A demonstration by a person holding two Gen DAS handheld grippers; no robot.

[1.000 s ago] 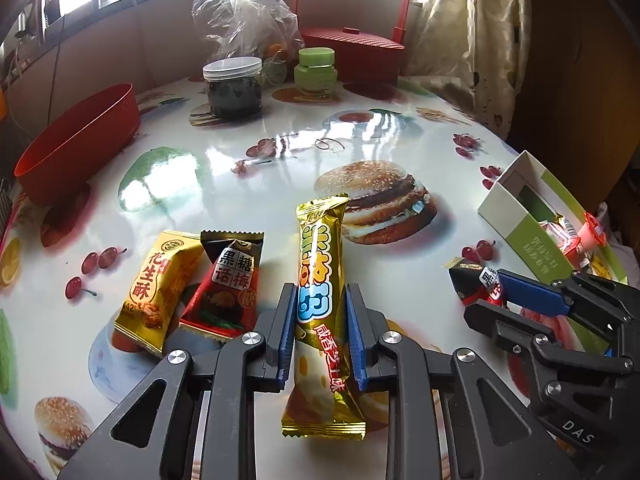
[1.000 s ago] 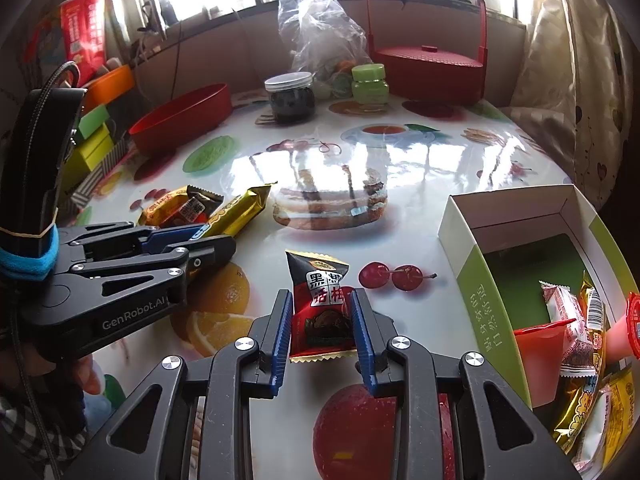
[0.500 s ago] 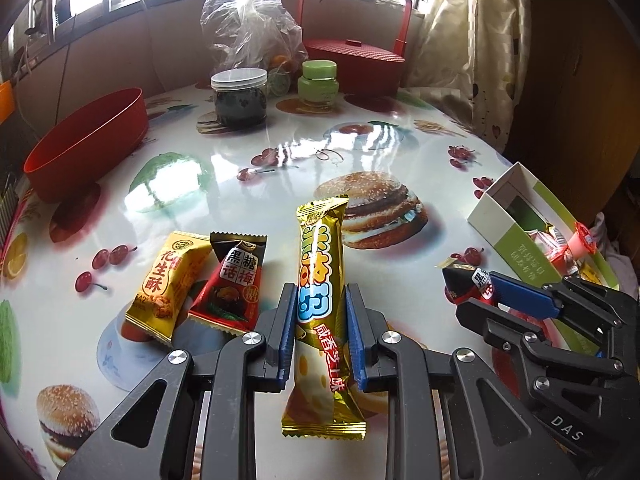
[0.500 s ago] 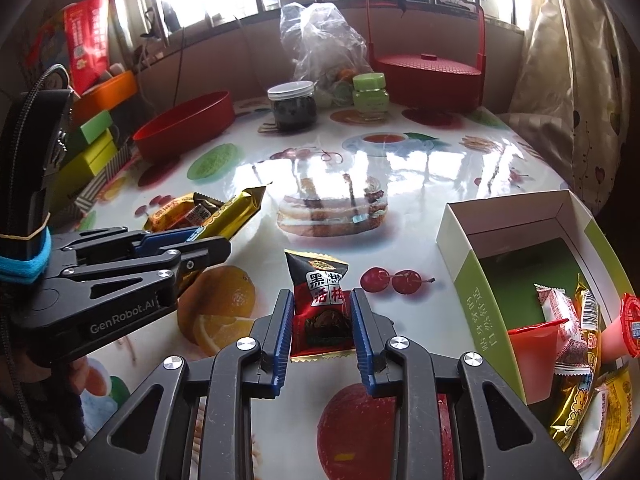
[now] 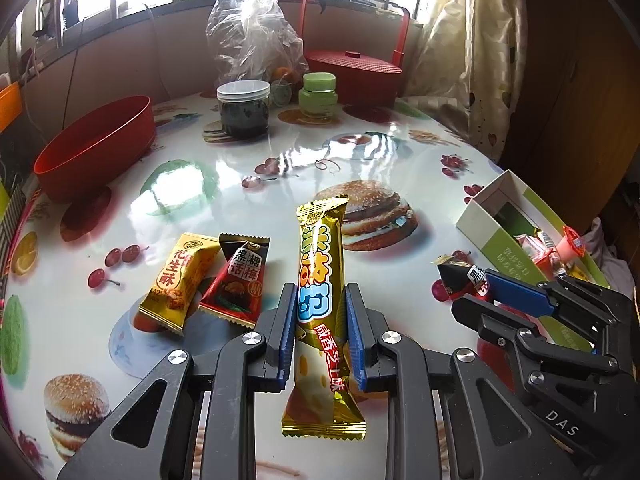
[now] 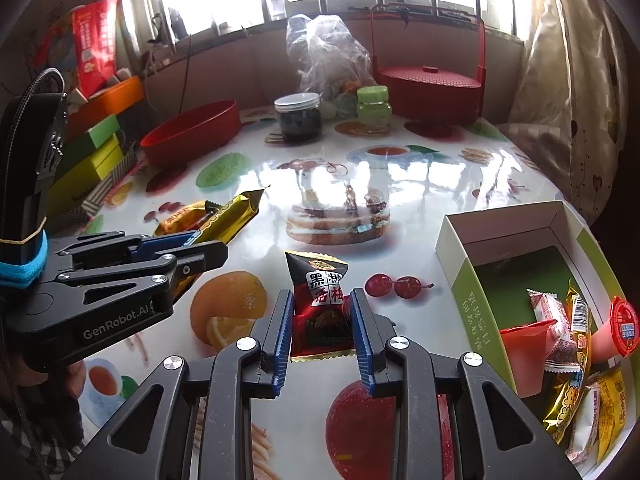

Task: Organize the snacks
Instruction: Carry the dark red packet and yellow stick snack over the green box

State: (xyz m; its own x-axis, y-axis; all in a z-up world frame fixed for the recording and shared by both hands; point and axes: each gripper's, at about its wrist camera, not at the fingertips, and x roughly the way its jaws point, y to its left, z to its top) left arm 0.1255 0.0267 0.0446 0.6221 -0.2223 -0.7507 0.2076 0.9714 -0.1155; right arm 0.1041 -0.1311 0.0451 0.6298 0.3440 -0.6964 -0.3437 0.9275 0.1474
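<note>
A long gold snack bar [image 5: 320,308] stands lengthwise between the blue pads of the left hand-held gripper [image 5: 321,322], whose jaws are nearly closed and clamp it about midway, its top end pointing away over the desk [image 5: 280,168] and its crimped bottom end hanging below the pads. Just to its left lie a yellow peanut-candy packet [image 5: 178,280] and a dark red plum packet [image 5: 236,280], overlapping at their edges on the desk. The right hand-held gripper [image 6: 320,320], its jaws narrowed, pinches a black-and-red plum packet [image 6: 318,304] by its lower half, near a printed pair of cherries. To the right of that packet sits an open green-and-white box [image 6: 472,304] at the desk's edge, holding several wrapped snacks and red jelly cups [image 6: 618,332] at its near end, the far end bare. Farther back stand a red bowl [image 5: 96,148], a dark jar with a white lid [image 5: 243,110], a green jar [image 5: 318,94], a clear plastic bag [image 5: 252,36] and a red lidded basket [image 5: 352,68].
</note>
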